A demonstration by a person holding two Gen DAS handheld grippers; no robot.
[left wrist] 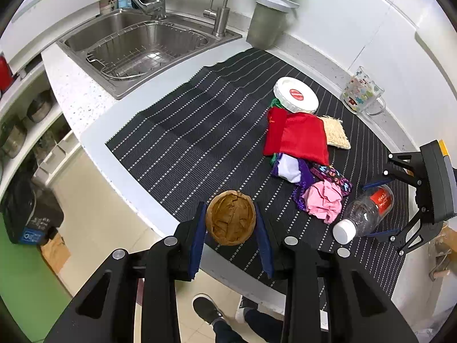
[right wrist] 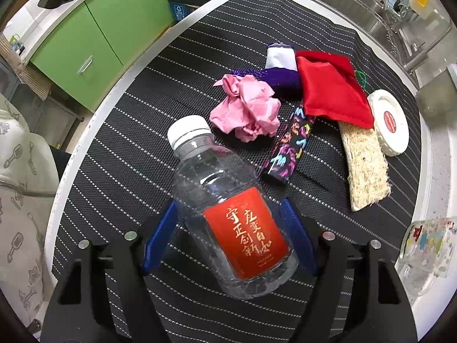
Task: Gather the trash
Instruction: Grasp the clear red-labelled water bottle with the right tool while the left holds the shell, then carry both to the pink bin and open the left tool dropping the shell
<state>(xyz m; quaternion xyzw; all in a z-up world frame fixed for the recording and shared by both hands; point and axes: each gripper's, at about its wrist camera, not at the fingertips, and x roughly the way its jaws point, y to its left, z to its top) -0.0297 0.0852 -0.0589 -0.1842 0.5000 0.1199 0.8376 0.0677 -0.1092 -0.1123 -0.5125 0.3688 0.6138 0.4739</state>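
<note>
The left gripper (left wrist: 230, 230) has its two blue fingers (left wrist: 198, 237) around a brown paper ball (left wrist: 230, 221). The fingers sit just beside the ball on both sides, so it looks held, lifted near the front edge of the striped mat (left wrist: 185, 131). The right gripper (right wrist: 228, 237) has its fingers spread wide around the fat part of a clear bottle (right wrist: 225, 214) with a red label and a white cap. The bottle fills the gap between them, so I think it is pinched and held up a little, with the cap pointing away from the gripper. Each hand has one piece of trash, likely so both can go to the bin in one trip. A grey bin (left wrist: 267, 20) with a lid stands at the back of the counter, beside the sink (left wrist: 137, 45). More things still lie on the mat: a pink paper wad (right wrist: 247, 108), a red cloth (right wrist: 331, 91), a purple and white cloth (right wrist: 280, 65), a colorful strap (right wrist: 291, 145), a scratchy sponge (right wrist: 365, 168) and a white lid (right wrist: 388, 123). A glass cup (left wrist: 362, 93) stands near the back right edge of the mat. The pink wad looks like trash that is not picked up yet.
</note>
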